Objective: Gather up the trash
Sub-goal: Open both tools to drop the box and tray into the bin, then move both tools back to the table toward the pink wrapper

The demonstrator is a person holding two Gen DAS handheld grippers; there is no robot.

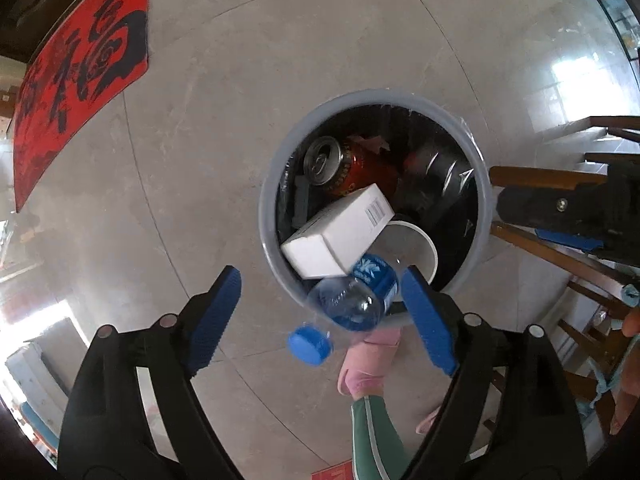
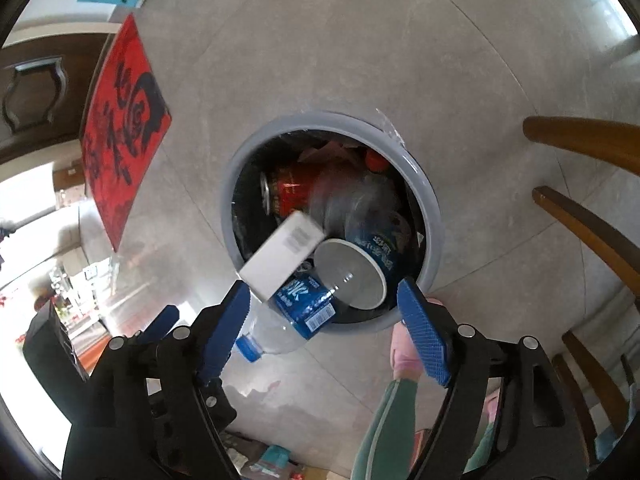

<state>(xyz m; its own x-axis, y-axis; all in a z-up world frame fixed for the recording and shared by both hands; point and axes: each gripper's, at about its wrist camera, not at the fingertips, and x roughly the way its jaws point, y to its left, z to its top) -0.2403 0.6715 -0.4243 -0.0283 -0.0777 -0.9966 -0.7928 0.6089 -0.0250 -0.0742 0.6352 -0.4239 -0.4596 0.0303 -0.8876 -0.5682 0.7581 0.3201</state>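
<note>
Hovering over the grey bin (image 1: 272, 184), both my left gripper (image 1: 320, 316) and right gripper (image 2: 324, 328) gape, clamping nothing; the blue-capped bottle (image 1: 352, 300) could catch the rim and bounce onto the floor.

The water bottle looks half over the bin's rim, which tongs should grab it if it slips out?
Left, probably: the water bottle sits between the open left tongs, while it lies off to one side of the right tongs.

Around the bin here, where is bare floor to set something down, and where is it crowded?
Bare tile lies between the grey bin and the red mat, and beyond the bin's far rim. Crowded: the bin's inside, piled with the white box and can; wooden chair legs close its other side.
</note>
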